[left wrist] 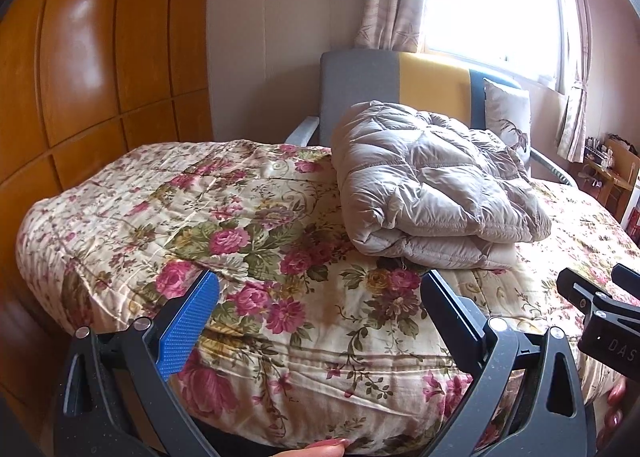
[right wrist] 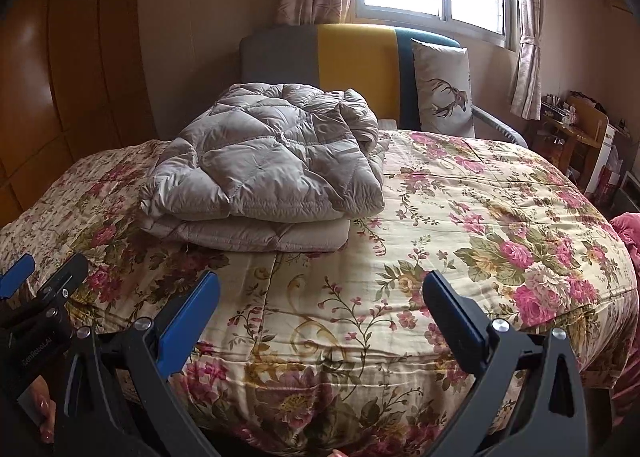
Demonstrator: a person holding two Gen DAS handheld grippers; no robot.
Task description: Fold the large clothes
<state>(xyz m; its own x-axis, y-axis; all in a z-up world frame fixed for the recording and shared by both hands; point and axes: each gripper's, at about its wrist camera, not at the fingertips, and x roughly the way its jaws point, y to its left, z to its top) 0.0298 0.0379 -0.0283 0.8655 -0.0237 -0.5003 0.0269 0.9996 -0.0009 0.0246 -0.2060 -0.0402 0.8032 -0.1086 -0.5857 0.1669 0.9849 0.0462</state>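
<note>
On the flowered bedspread [right wrist: 460,217], toward twelve o'clock from both grippers, lies the grey quilted down coat [right wrist: 272,161], doubled into a thick bundle with its folded edge facing the foot of the bed. It sits well apart from both tools, near the striped headboard [right wrist: 352,53], which suggests the folding is largely finished and the bundle has been set where the bed gives it flat, broad support. In the left view the coat shows at about one o'clock [left wrist: 432,185]. The left gripper [left wrist: 320,313] hangs over the near edge of the bed with its fingers spread wide and nothing between them; the right gripper [right wrist: 322,313] does likewise, wide apart and empty. A deer-print cushion [right wrist: 444,89] leans upright at the headboard's right end, at one o'clock from the right gripper. Both tools stand side by side, clear of the cloth, probably so the bundle is not disturbed.
</note>
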